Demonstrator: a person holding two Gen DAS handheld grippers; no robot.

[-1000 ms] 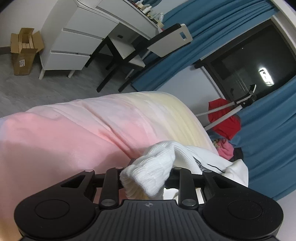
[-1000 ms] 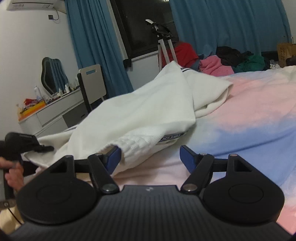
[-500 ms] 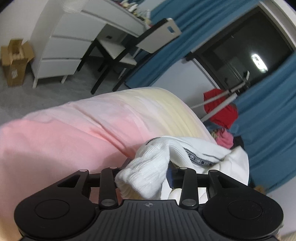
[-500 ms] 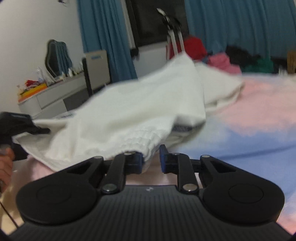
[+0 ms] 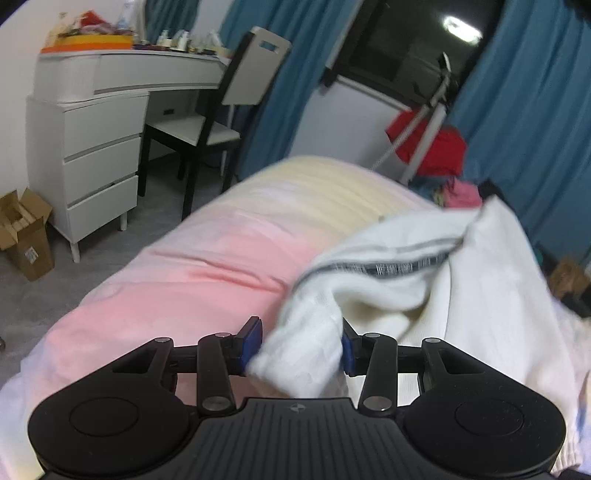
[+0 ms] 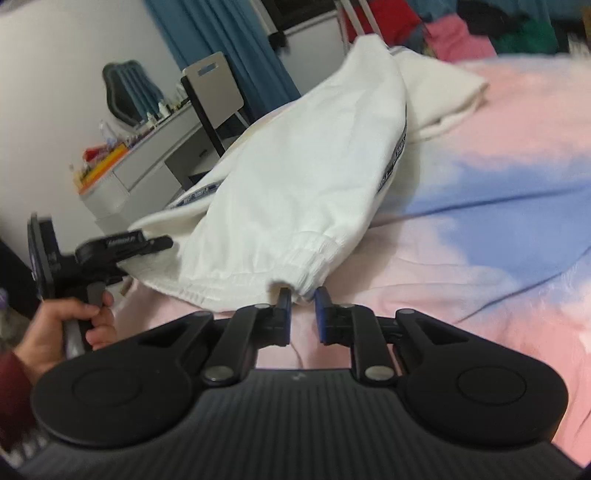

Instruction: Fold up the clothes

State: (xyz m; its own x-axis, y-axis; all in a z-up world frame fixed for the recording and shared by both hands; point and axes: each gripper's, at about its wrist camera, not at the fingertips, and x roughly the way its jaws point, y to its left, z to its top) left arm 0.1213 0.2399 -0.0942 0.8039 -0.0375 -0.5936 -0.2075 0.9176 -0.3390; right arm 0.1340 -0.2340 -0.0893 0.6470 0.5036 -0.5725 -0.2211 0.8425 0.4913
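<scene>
A white garment (image 6: 295, 177) with a ribbed hem and a lettered dark tape down its side lies stretched over the pink, blue and yellow bedspread (image 6: 480, 221). My right gripper (image 6: 302, 308) is shut on a corner of the ribbed hem. The left gripper (image 5: 299, 347) is shut on a bunched wad of the same hem, and the cloth (image 5: 480, 280) trails off to the right of it. In the right wrist view the left gripper (image 6: 155, 245) shows at the garment's far left edge, held by a hand (image 6: 70, 325).
A white desk with drawers (image 5: 99, 147) and a dark-framed chair (image 5: 221, 110) stand left of the bed. A cardboard box (image 5: 26, 236) sits on the floor. Blue curtains (image 5: 524, 110), a red garment on a rack (image 5: 432, 144) and a pile of clothes (image 6: 480, 33) lie beyond the bed.
My right gripper went from open to shut on the hem. Both grippers then pulled the garment, spreading it wider over the bed. The left view swung upright.
</scene>
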